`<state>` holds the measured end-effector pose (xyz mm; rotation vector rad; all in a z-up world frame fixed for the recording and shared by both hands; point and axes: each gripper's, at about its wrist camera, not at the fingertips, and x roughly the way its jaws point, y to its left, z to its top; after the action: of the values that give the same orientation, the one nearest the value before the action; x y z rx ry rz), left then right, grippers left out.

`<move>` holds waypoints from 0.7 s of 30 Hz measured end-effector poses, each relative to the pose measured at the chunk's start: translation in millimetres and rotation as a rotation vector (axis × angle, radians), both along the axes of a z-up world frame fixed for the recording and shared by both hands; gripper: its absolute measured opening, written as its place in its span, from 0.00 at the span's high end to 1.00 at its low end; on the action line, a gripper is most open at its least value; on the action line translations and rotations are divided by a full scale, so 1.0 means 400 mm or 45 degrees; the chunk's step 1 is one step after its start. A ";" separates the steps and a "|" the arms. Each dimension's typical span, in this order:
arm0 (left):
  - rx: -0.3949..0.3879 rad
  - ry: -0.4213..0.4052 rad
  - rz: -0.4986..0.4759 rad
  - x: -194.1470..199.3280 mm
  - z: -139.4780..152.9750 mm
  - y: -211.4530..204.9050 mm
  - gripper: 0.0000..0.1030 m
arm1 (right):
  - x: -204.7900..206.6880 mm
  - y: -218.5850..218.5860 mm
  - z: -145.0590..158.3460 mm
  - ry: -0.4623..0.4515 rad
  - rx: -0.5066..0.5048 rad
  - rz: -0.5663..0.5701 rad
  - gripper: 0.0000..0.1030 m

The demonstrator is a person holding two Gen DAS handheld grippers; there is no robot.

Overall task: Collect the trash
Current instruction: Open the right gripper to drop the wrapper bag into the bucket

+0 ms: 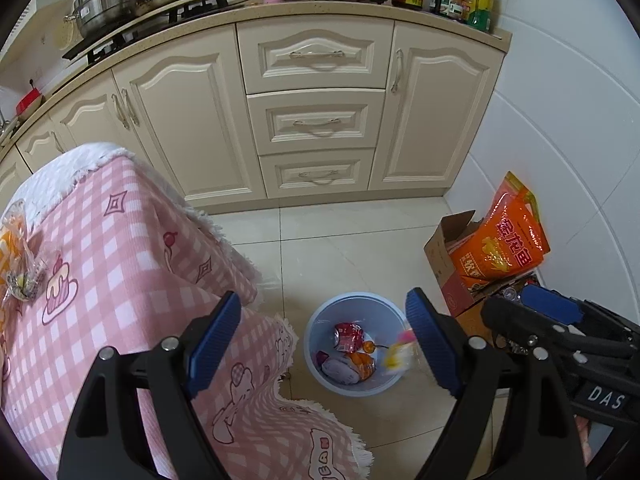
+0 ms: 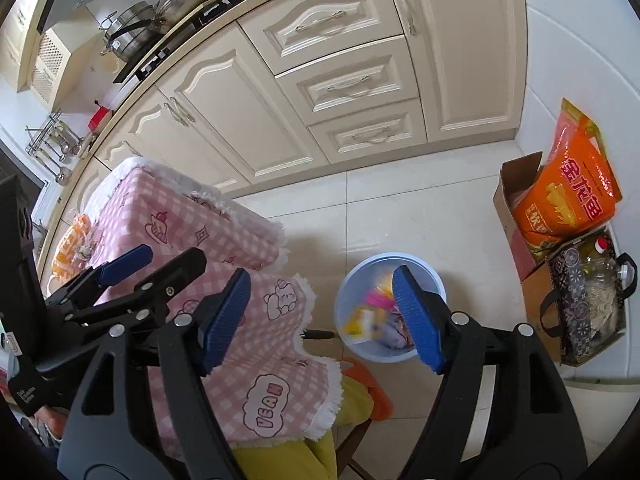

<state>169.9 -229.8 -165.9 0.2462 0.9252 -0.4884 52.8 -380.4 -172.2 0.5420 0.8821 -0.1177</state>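
A light-blue bin (image 1: 347,294) stands on the floor tiles beside the table. Inside lie a red wrapper (image 1: 349,337) and an orange wrapper (image 1: 363,365). A blurred pink-and-yellow wrapper (image 2: 370,308) is in the air at the bin's mouth, touching neither pad; it shows as a wrapper (image 1: 397,354) by the left gripper's right finger too. My right gripper (image 2: 320,292) is open above the bin (image 2: 360,270). My left gripper (image 1: 320,332) is open and holds nothing. Each gripper shows in the other's view: right gripper (image 1: 524,308), left gripper (image 2: 160,260).
The table with a pink checked cloth (image 1: 132,240) fills the left, a clear bag of orange items (image 1: 18,256) on it. A cardboard box with an orange rice bag (image 1: 508,240) and a patterned bag holding an oil bottle (image 2: 592,292) stand by the right wall. Cream cabinets (image 1: 316,120) lie behind.
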 end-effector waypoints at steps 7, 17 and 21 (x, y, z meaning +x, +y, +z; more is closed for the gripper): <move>-0.008 -0.003 -0.007 -0.004 0.004 0.001 0.20 | -0.003 0.005 0.004 0.014 -0.012 0.003 0.29; -0.021 -0.021 -0.045 -0.029 0.026 0.001 0.20 | -0.035 0.012 0.034 -0.003 -0.031 -0.012 0.29; -0.025 -0.043 -0.050 -0.048 0.043 0.010 0.20 | -0.051 0.020 0.047 -0.012 -0.036 -0.016 0.29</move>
<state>150.8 -225.9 -148.8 0.2549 0.8836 -0.5277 32.2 -372.4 -153.3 0.5215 0.8666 -0.1389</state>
